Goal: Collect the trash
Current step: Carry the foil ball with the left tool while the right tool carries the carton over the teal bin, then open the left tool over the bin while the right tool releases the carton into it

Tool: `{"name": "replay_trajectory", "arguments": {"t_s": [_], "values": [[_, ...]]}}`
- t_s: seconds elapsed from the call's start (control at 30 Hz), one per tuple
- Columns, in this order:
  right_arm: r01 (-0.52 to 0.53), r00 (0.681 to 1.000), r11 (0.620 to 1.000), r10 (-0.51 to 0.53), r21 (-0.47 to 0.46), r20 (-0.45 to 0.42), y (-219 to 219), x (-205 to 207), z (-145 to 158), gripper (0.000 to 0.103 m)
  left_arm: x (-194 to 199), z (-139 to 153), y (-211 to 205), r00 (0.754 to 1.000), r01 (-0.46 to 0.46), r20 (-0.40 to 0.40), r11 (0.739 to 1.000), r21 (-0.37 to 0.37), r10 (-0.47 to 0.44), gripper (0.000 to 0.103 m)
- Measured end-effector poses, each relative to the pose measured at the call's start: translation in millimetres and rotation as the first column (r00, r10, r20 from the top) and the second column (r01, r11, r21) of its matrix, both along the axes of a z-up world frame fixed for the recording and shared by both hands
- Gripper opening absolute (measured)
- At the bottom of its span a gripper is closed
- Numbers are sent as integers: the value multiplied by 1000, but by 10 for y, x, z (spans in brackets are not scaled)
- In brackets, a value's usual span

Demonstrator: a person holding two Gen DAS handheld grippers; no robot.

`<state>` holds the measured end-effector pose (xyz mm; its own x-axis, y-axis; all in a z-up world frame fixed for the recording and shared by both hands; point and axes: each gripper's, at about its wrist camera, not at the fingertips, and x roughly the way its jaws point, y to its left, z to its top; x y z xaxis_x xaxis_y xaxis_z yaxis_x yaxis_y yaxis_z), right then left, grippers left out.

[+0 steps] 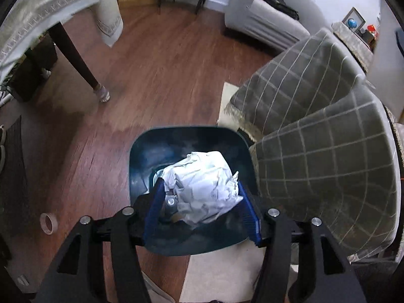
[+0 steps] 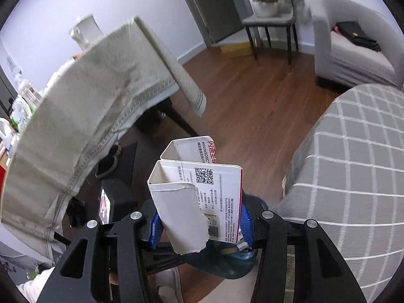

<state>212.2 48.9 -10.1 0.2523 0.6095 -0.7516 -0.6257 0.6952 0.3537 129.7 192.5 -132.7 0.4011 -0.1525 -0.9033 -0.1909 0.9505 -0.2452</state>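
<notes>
The room has a brown wood floor [image 1: 161, 80], with a grey checked cushion [image 1: 315, 131] at one side and a table under a pale cloth [image 2: 83, 106] at the other. The left gripper [image 1: 199, 184] hangs over the dark bin [image 1: 141, 151], and its blue fingers [image 1: 154, 202] stand on both sides of a ball of crumpled paper [image 1: 202, 184]; the paper fills the gap between them, and they seem to grip it only lightly. To do this step well, I think the gripper should keep the ball over the middle of the bin mouth, spread its fingers fully, and wait until the paper falls free. The right gripper [image 2: 199, 219] is pinching a torn white card package [image 2: 197, 197], which stands up from its fingers and hides much of the view; it should come over the bin only when the left one is away. What already lies in the bin is hard to make out, because the paper covers it, though something pale shows at the bottom. In the right view only a dark blue edge of the bin shows below the package. A small roll of tape [image 1: 48, 223] lies on the floor near the bin.
</notes>
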Motion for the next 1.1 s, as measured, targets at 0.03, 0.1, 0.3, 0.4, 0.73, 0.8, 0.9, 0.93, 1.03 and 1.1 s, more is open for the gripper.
{"name": "replay_trajectory", "arguments": {"t_s": [0.03, 0.1, 0.3, 0.4, 0.73, 0.8, 0.9, 0.93, 1.03, 1.1], "values": [[-2, 1000, 1000, 2, -9, -6, 48, 1, -33, 50, 0, -30, 6, 1000, 5, -5, 1000, -6, -5, 67], [-12, 1000, 999, 11, -40, -24, 152, 5, -134, 50, -10, -90, 45, 1000, 4, -22, 1000, -15, -4, 67], [-41, 998, 995, 36, -94, -51, 369, -12, -359, 50, -58, -78, 135, 1000, 5, -25, 1000, -31, -6, 67], [-49, 997, 992, 42, -116, -62, 434, -23, -451, 50, -135, 5, 209, 1000, -10, -7, 1000, -24, 10, 65], [-117, 987, 963, 86, -244, -134, 735, -65, -961, 50, -375, 359, 614, 991, -98, 84, 991, -90, 106, 51], [-129, 985, 952, 90, -276, -149, 769, -77, -1078, 50, -388, 419, 653, 988, -109, 96, 985, -131, 122, 48], [-149, 980, 935, 96, -321, -174, 796, -116, -1260, 50, -382, 550, 631, 984, -102, 132, 989, -109, 116, 42], [-154, 979, 931, 98, -332, -178, 806, -120, -1298, 50, -380, 597, 621, 983, -98, 147, 989, -112, 114, 41], [-169, 976, 909, 101, -380, -194, 790, -146, -1455, 50, -377, 748, 566, 975, -79, 195, 987, -138, 105, 41], [-169, 974, 902, 91, -396, -209, 752, -140, -1541, 50, -397, 846, 517, 969, -68, 227, 987, -147, 100, 41]]}}
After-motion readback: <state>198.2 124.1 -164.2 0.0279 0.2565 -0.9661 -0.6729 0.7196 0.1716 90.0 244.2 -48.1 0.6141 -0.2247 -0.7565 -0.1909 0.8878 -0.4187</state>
